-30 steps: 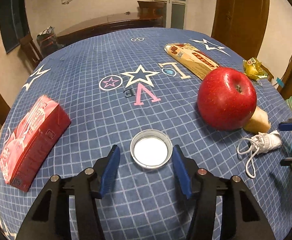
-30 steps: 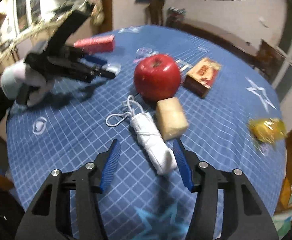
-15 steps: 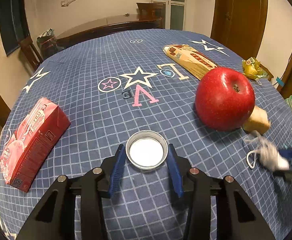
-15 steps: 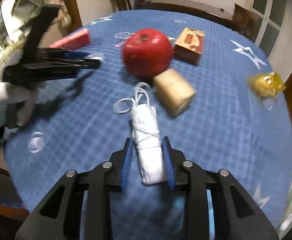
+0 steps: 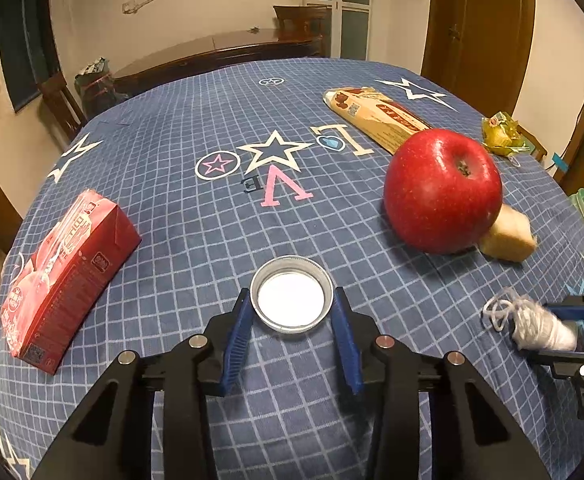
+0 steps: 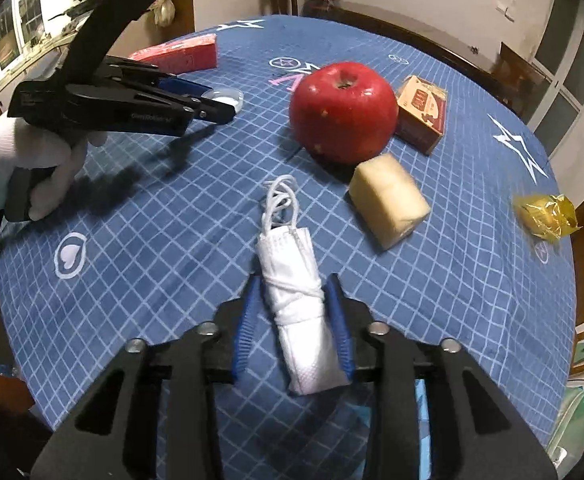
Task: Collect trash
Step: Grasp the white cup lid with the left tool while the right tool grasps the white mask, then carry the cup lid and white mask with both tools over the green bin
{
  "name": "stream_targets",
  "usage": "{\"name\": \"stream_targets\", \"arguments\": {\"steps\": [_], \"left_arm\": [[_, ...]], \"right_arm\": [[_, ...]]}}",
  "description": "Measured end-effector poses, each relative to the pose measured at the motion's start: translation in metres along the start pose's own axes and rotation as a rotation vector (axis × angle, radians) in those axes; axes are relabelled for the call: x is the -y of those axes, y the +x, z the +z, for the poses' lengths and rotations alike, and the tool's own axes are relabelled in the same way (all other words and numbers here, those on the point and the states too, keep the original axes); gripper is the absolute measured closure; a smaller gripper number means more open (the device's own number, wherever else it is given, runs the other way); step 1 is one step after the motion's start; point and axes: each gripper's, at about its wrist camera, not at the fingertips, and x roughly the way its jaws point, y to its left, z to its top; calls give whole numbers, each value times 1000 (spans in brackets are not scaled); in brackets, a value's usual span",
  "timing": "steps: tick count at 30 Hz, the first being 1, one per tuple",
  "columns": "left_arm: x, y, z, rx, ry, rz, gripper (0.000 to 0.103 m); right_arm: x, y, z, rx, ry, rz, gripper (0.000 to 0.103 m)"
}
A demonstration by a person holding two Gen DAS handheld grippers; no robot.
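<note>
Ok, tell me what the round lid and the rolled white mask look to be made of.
Round lid: probably thin metal, from its dull silvery rim with faint threading; the white inner disc looks like a matte liner.
Rolled white mask: soft non-woven fabric, judging by its dimpled, pleated surface, tied with its own white elastic loops.

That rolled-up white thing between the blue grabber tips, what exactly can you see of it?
It is a white face mask, rolled into a tight bundle and bound around its middle by its own elastic cord. It looks like soft, quilted fabric. More cord spills out in loose loops at the far end, toward the apple. It lies lengthwise on the blue checked tablecloth, and the right gripper has just been closing its jaws on it, the blue pads now against both its sides.
</note>
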Motion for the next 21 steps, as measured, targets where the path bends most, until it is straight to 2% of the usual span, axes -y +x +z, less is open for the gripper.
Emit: {"name": "stream_targets", "arguments": {"steps": [6, 12, 21], "left_arm": [[9, -20, -8, 60, -13, 44, 62], [37, -71, -29, 186, -33, 92, 62], [82, -140, -51, 350, -106, 55, 61]], "right_arm": [[-5, -15, -19, 108, 98, -25, 77], [4, -53, -36, 276, 240, -57, 77], [5, -110, -52, 464, 285, -164, 77]]}}
